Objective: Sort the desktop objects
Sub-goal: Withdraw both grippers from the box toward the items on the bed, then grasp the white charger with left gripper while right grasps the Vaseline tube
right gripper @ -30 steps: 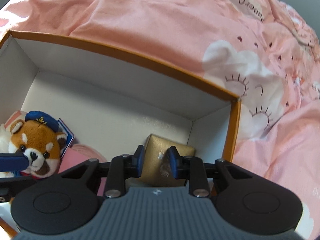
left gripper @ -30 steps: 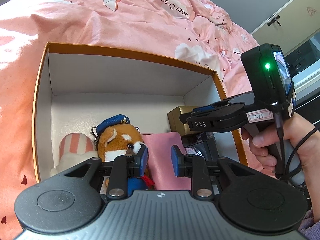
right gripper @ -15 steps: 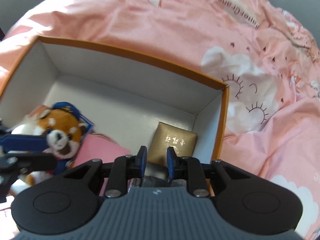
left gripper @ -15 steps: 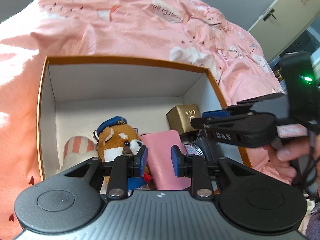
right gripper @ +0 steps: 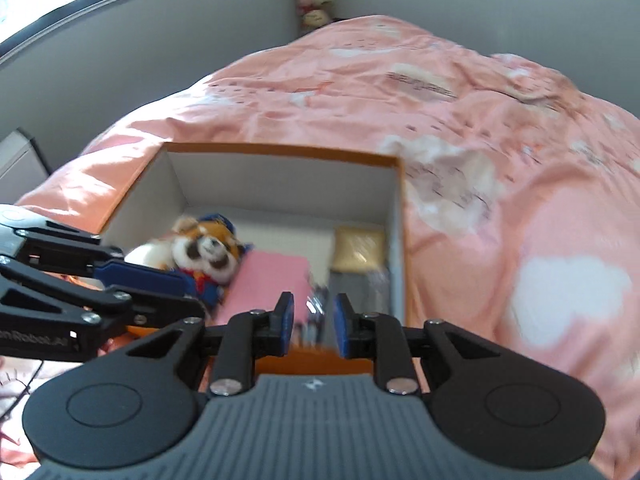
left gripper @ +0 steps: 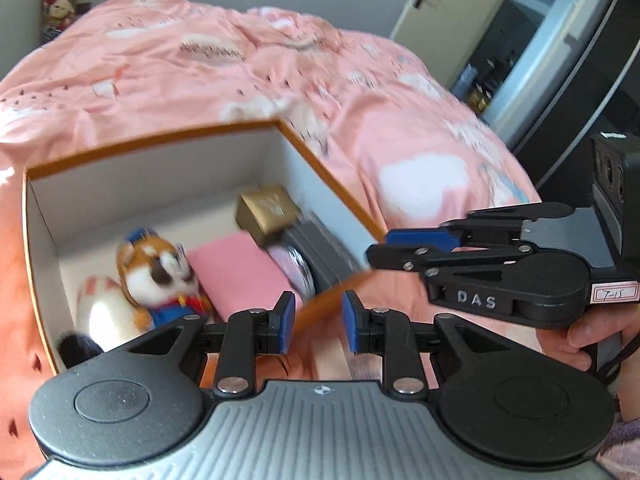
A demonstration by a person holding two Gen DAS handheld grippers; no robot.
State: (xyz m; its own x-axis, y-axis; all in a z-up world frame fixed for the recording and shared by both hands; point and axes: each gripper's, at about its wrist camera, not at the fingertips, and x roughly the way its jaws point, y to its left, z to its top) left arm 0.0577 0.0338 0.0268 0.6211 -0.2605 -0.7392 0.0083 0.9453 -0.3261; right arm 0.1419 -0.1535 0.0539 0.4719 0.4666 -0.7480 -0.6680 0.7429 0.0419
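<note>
The orange-rimmed box sits on the pink bedspread with the sorted things already in it: a red-panda plush toward the left wall, a flat pink pad beside it in the middle, a gold box in the far right corner, and a dark grey case just in front of that along the right wall. A round clear-rimmed thing lies between pad and case, too blurred to name. The left gripper hangs above the near rim, its blue pads standing a little apart with nothing between them. The right gripper is likewise empty, its pads set apart by a narrow gap. In the left wrist view it reaches in from the right, level with the box's near right corner, with the hand wrapped round its handle. What the coming move turns on, as I read it, is that everything lies ahead of and below both tools, inside the walls. No loose thing shows in either view, so the next item must be sought outside these frames. The long sides of the case and pad run away from the cameras, front to back. The right gripper is nearer the case and gold box; the left is nearer the plush.
</note>
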